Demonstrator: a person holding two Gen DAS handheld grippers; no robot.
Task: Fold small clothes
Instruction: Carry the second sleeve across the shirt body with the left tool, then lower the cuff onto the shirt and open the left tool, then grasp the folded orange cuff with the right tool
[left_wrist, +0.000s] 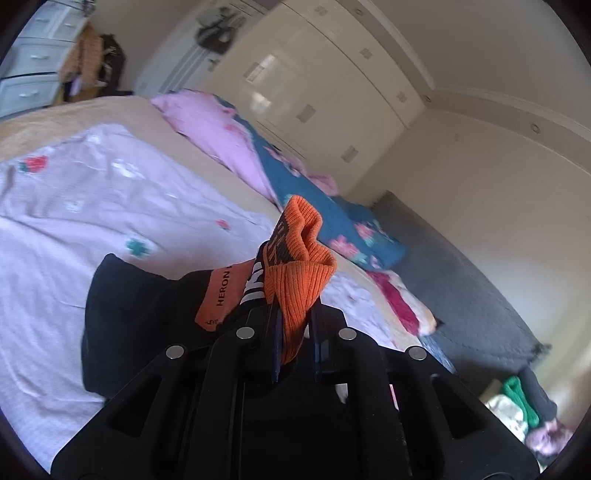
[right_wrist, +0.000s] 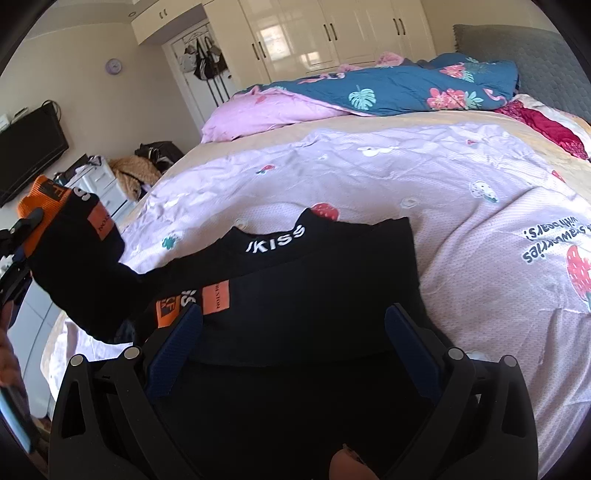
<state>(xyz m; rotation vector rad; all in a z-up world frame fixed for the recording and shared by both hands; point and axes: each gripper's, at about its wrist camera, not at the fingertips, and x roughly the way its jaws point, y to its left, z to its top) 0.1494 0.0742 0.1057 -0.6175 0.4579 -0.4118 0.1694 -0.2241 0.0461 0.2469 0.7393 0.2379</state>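
Up off the bed, the left gripper (left_wrist: 295, 332) pinched the orange ribbed cuff (left_wrist: 299, 280) of a black knit sock with an orange label (right_wrist: 79, 258), its blue pads pressed together on the fabric and the black foot hanging to the left. Meanwhile the right gripper (right_wrist: 295, 332) stood spread wide, nothing between its pads, over a black garment lettered "KISS" (right_wrist: 314, 280) lying flat on the lilac strawberry-print bedsheet (right_wrist: 424, 192). A matching second sock (right_wrist: 192, 299) lay on that garment's left part.

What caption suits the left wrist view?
Left hand-held gripper shut on black sock's orange ribbed cuff above lilac strawberry-print bedsheet.
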